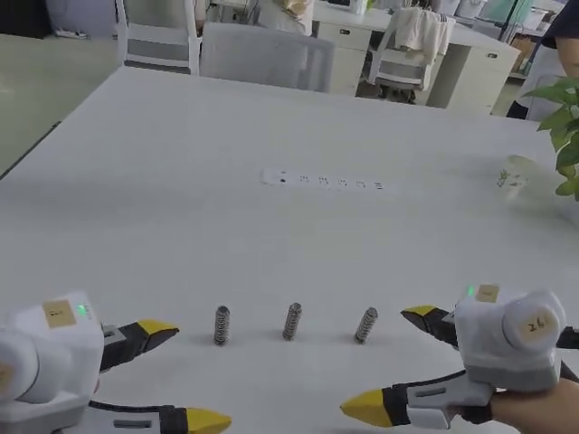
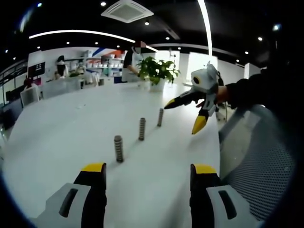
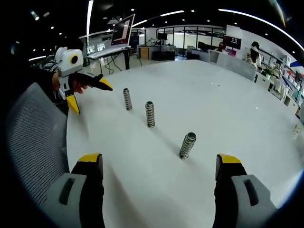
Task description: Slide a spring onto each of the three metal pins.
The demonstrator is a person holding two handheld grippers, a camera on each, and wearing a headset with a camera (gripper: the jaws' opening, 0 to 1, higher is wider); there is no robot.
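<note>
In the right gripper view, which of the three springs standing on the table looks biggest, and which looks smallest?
1. nearest spring, the thickest
2. middle spring, about as tall
3. farthest spring
This is probably just nearness to the camera; their true sizes may match.

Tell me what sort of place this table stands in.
Most likely an open-plan office or lab. A large white table has chairs behind it, a potted plant stands at its far end, and a ceiling air vent sits among recessed lights.

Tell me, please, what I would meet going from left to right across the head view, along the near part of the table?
left gripper → left spring → middle spring → right spring → right gripper
</note>
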